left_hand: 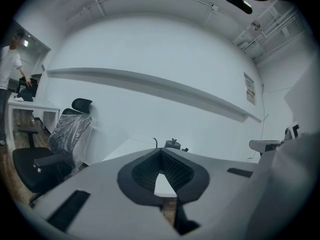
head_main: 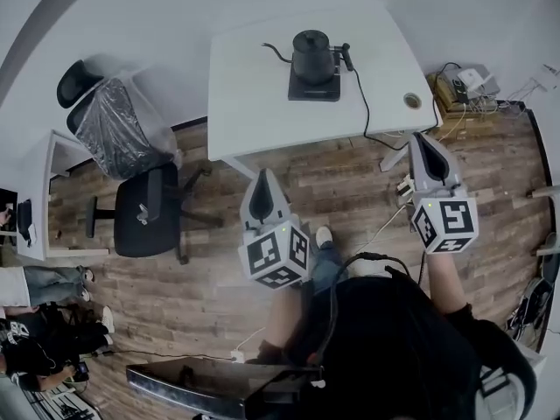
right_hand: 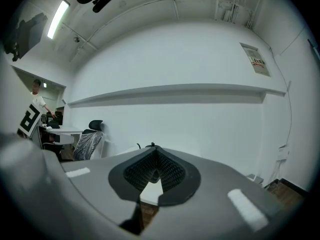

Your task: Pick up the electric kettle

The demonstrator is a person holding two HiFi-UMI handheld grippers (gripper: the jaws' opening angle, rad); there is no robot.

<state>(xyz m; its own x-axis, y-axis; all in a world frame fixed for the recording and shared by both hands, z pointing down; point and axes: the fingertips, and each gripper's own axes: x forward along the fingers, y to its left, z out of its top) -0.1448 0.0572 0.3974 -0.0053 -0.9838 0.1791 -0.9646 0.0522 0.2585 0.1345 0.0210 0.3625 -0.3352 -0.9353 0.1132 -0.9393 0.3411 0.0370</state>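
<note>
**Black gooseneck kettle, upright on its base**

The electric kettle (head_main: 312, 57) is matte black, with a squat, tapered body and a flat lid (head_main: 311, 38) topped by a small knob. It stands upright, seated squarely on a dark square base (head_main: 315, 87). In the head view a thin, curved gooseneck spout (head_main: 275, 52) reaches left, and the handle (head_main: 345, 56) juts out on the opposite side. Kettle and base sit on a white table (head_main: 254, 103), in its far half and roughly midway across. A black cord (head_main: 362, 101) trails from the base over the tabletop toward the near right edge.
</note>
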